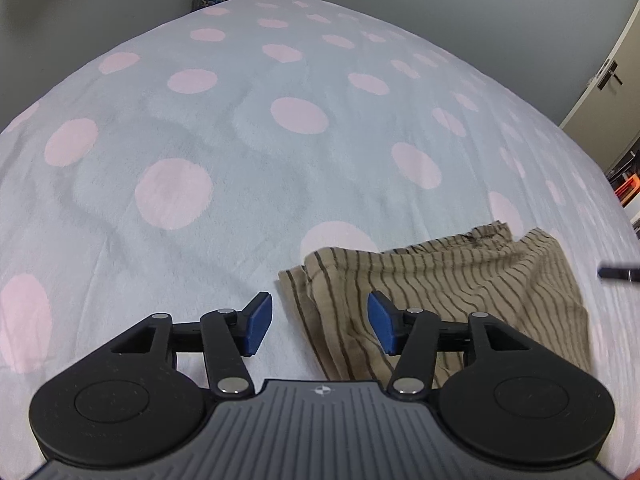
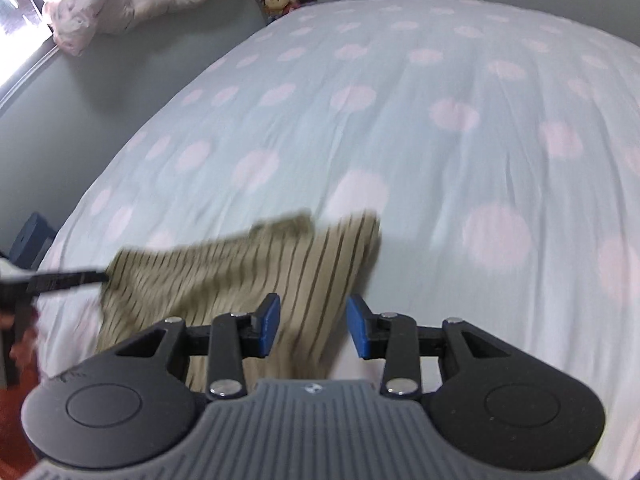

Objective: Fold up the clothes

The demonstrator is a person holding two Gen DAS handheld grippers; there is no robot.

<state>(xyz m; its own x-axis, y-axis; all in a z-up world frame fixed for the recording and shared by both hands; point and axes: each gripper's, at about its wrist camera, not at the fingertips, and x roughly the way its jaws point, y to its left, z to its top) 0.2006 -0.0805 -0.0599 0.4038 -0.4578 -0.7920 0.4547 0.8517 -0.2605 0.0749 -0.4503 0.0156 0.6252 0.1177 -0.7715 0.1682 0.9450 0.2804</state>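
- While both claws hang spread and empty, the striped garment (image 1: pixel 440 292) lies bunched on the bed (image 1: pixel 240 160) at your left claw's (image 1: pixel 320 324) one o'clock.
- From your right claw (image 2: pixel 313 326), it sits at eleven o'clock.
- No containers show.

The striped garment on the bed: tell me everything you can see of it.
The striped garment is tan cloth with thin dark stripes, soft and creased, folded into a compact, uneven bundle. A gathered, frayed-looking edge shows at its far side. It lies on the dotted bedspread, near the bed's near edge. The left gripper is open over its left border, and the right gripper is open over its right part; neither clamps it. The right wrist view is blurred, so contact cannot be judged.
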